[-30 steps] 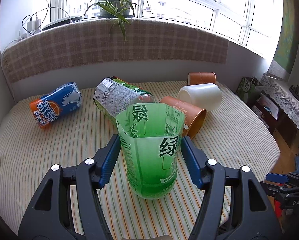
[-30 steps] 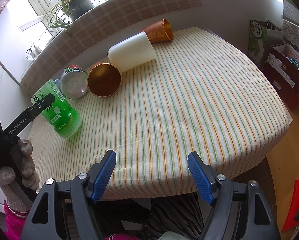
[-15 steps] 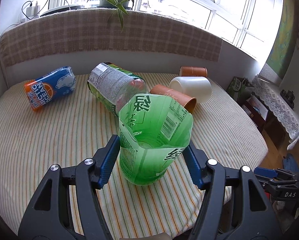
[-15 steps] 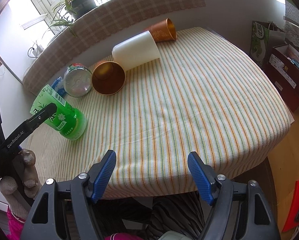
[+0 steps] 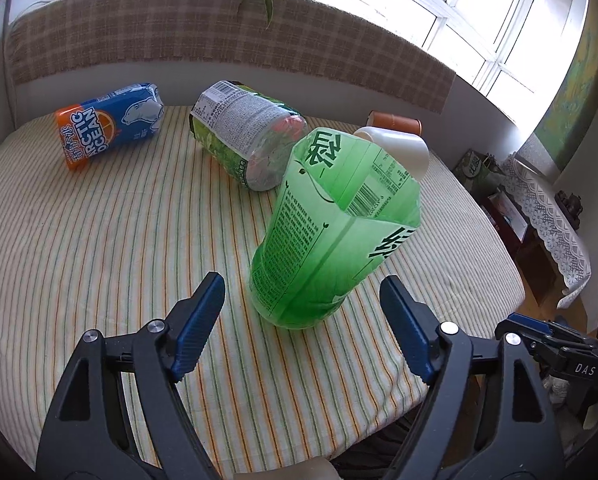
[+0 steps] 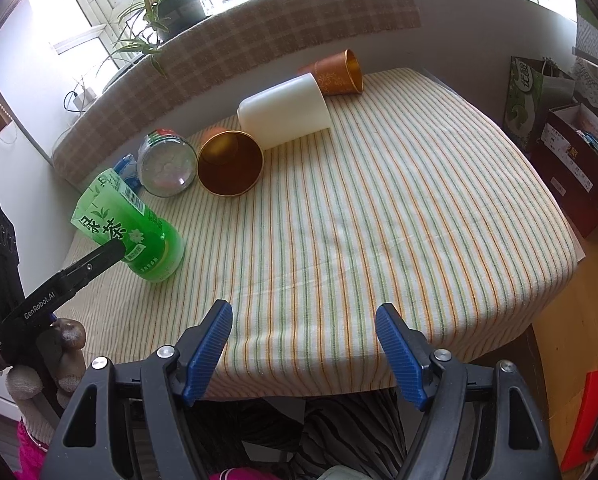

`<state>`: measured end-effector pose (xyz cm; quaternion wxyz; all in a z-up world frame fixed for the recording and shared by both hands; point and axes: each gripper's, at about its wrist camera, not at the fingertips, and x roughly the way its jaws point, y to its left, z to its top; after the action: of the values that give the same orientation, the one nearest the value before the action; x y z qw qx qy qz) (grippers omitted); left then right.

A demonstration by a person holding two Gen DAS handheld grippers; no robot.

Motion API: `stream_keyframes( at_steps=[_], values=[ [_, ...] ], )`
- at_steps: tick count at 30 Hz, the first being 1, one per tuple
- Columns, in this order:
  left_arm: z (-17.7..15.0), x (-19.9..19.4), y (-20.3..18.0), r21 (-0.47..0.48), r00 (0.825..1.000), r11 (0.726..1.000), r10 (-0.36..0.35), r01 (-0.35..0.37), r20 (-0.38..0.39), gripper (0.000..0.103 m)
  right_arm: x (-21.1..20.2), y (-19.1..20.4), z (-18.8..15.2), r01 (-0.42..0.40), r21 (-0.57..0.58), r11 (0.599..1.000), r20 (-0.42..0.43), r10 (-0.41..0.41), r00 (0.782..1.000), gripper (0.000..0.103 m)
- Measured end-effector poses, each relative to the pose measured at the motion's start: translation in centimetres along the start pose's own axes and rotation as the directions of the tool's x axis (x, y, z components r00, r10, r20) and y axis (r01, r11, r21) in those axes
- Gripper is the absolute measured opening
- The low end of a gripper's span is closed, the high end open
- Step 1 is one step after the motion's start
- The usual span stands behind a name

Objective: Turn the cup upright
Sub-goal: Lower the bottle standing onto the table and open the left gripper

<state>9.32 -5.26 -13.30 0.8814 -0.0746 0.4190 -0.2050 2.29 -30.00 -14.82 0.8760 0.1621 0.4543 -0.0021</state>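
— On the near left of the striped tablecloth (image 6: 379, 208): translucent green cut-off bottle cup with printed tea label (image 5: 331, 236), base down on the cloth, open cut rim up, leaning towards the far right
— Held by anything?
— By nothing visible. Left gripper (image 5: 303, 324) spread wide, blue pads (image 5: 197, 328) either side of the cup's base and apart from it in the left wrist view. From the right wrist view, one black finger tip overlapping the green cup's near side; contact impossible to judge there
— And the other tongs?
— Right gripper (image 6: 303, 354) also wide, nothing between the blue pads, hovering over the near edge of the cloth, well apart from the green cup
— Rest of the table?
— Just beyond the green cup, clear plastic jar with green and white label (image 5: 247, 136), lying on its side, round end facing the near right. Far left: blue and orange drink carton cup marked ARCTIC OCEAN (image 5: 109, 124), also on its side. Beside the jar, copper-coloured metal cup (image 6: 229, 162) lying with mouth towards the near side. Behind it, white plastic cup (image 6: 285, 110) on its side, and further back a second copper-coloured cup (image 6: 335, 72) on its side
— Backdrop?
— Checked cloth on the window ledge (image 6: 259, 40), spider plant in a dark pot (image 6: 175, 4) on top
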Motion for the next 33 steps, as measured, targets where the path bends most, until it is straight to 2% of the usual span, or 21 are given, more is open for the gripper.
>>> stream_keyframes(
  at_steps=[5, 11, 16, 20, 24, 26, 30, 31, 33],
  values=[
    [-1.0, -1.3, 1.0, -0.016, 0.999, 0.999, 0.034, -0.034, 0.004, 0.082, -0.5, 1.2, 0.6, 0.004, -0.043, 0.999, 0.037, -0.002, 0.999, 0.077],
    [-1.5, -5.0, 1.3, -0.010, 0.986, 0.992, 0.128, -0.128, 0.106, 0.082, -1.7, 3.1, 1.5, 0.030, -0.120, 0.992, 0.123, -0.015, 0.992, 0.077],
    [-1.3, -8.5, 0.8, -0.020, 0.958, 0.981, 0.191, -0.191, 0.215, 0.083, -2.8, 4.6, 2.2, 0.056, -0.166, 0.985, 0.195, -0.023, 0.980, 0.077],
    [-1.2, -10.9, 0.0, -0.018, 0.925, 0.969, 0.241, -0.246, 0.293, 0.087, -3.7, 5.6, 2.6, 0.082, -0.197, 0.977, 0.257, -0.029, 0.966, 0.077],
    [-1.3, -12.6, -0.8, -0.024, 0.902, 0.963, 0.259, -0.268, 0.346, 0.088, -4.6, 6.6, 2.6, 0.117, -0.228, 0.966, 0.315, -0.040, 0.948, 0.083],
    [-1.4, -13.3, -1.4, -0.026, 0.893, 0.962, 0.263, -0.273, 0.366, 0.092, -5.1, 7.0, 2.6, 0.135, -0.233, 0.963, 0.346, -0.048, 0.937, 0.083],
    [-1.5, -14.2, -2.2, -0.022, 0.873, 0.955, 0.278, -0.295, 0.400, 0.093, -5.8, 7.5, 2.6, 0.165, -0.232, 0.959, 0.396, -0.062, 0.916, 0.085],
    [-1.6, -14.3, -2.4, -0.019, 0.868, 0.952, 0.285, -0.304, 0.406, 0.094, -5.9, 7.5, 2.6, 0.169, -0.229, 0.959, 0.403, -0.065, 0.913, 0.086],
    [-1.7, -14.6, -2.7, -0.015, 0.858, 0.948, 0.295, -0.318, 0.422, 0.103, -6.2, 7.3, 2.4, 0.171, -0.219, 0.961, 0.419, -0.066, 0.905, 0.096]
  ],
)
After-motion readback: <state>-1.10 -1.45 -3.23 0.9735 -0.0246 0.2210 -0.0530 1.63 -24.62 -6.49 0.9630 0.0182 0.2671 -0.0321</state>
